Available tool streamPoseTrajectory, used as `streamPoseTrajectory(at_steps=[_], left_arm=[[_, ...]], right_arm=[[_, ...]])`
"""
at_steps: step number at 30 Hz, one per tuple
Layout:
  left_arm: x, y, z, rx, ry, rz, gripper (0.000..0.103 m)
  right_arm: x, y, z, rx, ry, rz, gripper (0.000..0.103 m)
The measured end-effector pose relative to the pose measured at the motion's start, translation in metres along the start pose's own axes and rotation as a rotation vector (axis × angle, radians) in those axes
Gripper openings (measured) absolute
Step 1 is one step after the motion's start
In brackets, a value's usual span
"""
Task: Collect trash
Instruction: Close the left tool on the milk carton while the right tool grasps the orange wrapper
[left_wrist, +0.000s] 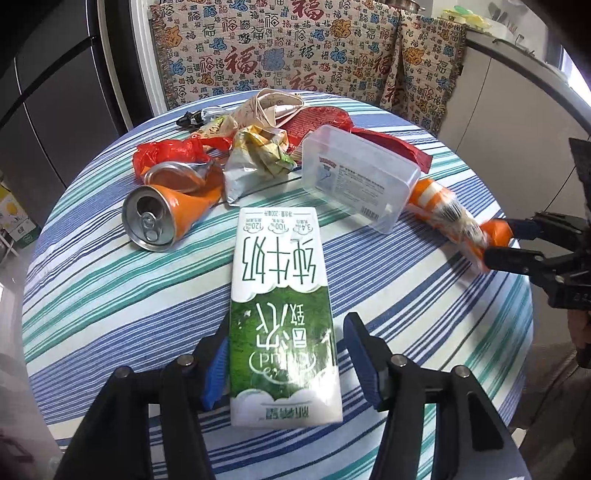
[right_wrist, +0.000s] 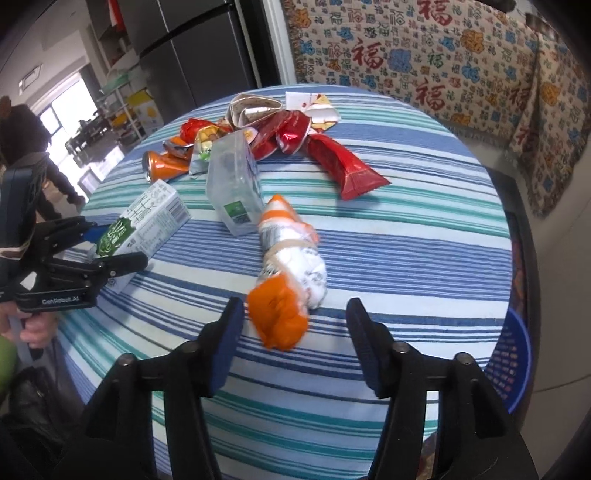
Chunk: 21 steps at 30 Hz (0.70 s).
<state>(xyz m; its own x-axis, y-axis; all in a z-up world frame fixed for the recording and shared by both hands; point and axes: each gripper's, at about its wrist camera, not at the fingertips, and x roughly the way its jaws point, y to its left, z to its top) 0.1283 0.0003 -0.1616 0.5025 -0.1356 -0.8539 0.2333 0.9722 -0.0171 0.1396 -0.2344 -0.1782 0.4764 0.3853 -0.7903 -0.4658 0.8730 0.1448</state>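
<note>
A green and white milk carton (left_wrist: 282, 314) lies on the striped round table (left_wrist: 92, 288), its near end between the fingers of my left gripper (left_wrist: 286, 360), which is open with a gap on the right side. The carton also shows in the right wrist view (right_wrist: 147, 225). An orange and white rolled wrapper (right_wrist: 288, 266) lies in front of my right gripper (right_wrist: 291, 339), which is open around its orange end without touching. The wrapper also shows in the left wrist view (left_wrist: 454, 218), with the right gripper (left_wrist: 498, 240) at its end.
A crushed orange can (left_wrist: 166, 218), a clear plastic box (left_wrist: 354, 177), crumpled snack bags (left_wrist: 258, 151) and red wrappers (right_wrist: 332, 162) lie further back. A blue basket (right_wrist: 509, 365) stands below the table's right edge. A patterned cloth (left_wrist: 295, 48) hangs behind.
</note>
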Motion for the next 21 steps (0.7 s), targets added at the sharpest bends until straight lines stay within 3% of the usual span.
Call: streamPoseTrajectory(at_steps=[4, 14, 21], left_arm=[[0.004, 0.0, 0.001, -0.021, 0.014, 0.002, 0.059], [-0.003, 0.013, -0.01, -0.055, 0.021, -0.02, 0.059], [-0.021, 0.032, -0.021, -0.066, 0.011, -0.085, 0.059]], right_arm=[[-0.002, 0.0, 0.003, -0.006, -0.03, -0.001, 0.082], [-0.01, 0.008, 0.017, -0.009, -0.094, 0.044, 0.084], [-0.023, 0.002, 0.021, 0.002, -0.062, -0.023, 0.084]])
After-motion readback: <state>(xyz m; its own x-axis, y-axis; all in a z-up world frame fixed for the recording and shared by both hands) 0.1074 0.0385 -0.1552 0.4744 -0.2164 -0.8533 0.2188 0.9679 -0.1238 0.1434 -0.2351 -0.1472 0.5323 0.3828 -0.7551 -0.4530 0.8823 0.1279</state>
